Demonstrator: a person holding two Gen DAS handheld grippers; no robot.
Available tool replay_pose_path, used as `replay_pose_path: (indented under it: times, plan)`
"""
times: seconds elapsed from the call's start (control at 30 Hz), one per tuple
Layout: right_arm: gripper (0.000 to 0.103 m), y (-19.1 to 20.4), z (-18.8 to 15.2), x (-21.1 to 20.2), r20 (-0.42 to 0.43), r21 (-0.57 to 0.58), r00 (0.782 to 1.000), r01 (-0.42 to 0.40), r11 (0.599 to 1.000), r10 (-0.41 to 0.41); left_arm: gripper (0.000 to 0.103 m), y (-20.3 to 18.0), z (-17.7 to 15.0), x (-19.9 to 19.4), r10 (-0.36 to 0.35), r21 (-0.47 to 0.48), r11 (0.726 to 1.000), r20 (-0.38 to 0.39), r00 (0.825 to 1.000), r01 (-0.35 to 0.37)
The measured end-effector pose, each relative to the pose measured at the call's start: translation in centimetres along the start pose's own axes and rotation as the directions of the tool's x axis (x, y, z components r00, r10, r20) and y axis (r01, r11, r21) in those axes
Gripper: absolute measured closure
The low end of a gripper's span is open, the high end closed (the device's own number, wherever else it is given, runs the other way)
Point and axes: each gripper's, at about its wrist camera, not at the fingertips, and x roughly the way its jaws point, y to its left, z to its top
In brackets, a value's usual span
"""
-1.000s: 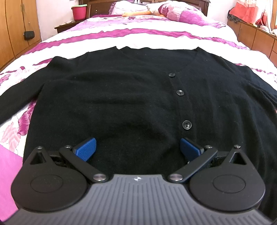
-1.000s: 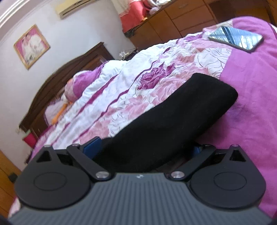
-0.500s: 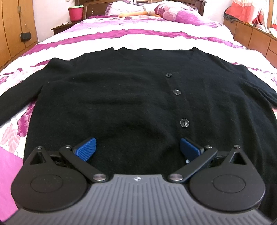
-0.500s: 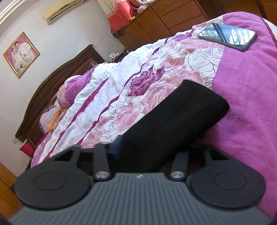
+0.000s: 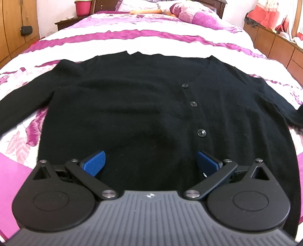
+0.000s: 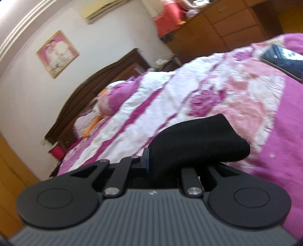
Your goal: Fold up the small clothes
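Black knit button-front cardigan (image 5: 132,113), soft and limp: right hand-held gripper (image 6: 181,162) clamps its sleeve cuff (image 6: 200,140); left hand-held gripper (image 5: 151,162) spread wide at hem.

Right claw (image 6: 171,160) went from spread to clamped on the cardigan sleeve (image 6: 198,140); cuff now lifted off the bedspread (image 6: 217,90), bent over.

- Bed (image 5: 170,43) with a pink-and-white floral cover.
- Black cardigan (image 5: 132,113) spread flat on it.
- Pillows (image 5: 189,13) at the far end.
- Phone (image 6: 284,60) lying on the cover.
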Motion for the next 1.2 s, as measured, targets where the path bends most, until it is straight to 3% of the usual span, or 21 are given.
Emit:
replay_pose_path:
  times: [0.27, 0.63, 1.2]
  plan:
    - [0.088, 5.1, -0.2, -0.4, -0.023, -0.084, 0.993, -0.120, 0.989, 0.118, 0.000, 1.2, -0.4, -0.9, 0.027, -0.030, 0.999, -0.002, 1.000, -0.027]
    - [0.089, 10.6, -1.2, 0.0, -0.075, -0.173, 0.972, -0.232, 0.957, 0.222, 0.000, 3.0, -0.7, -2.0, 0.025, -0.066, 0.998, 0.018, 1.000, -0.024]
    - [0.089, 18.9, -7.6, 2.6, -0.256, -0.302, 0.928, -0.343, 0.890, 0.270, 0.000, 6.5, -1.6, -2.4, 0.037, -0.119, 0.992, 0.037, 0.999, -0.033]
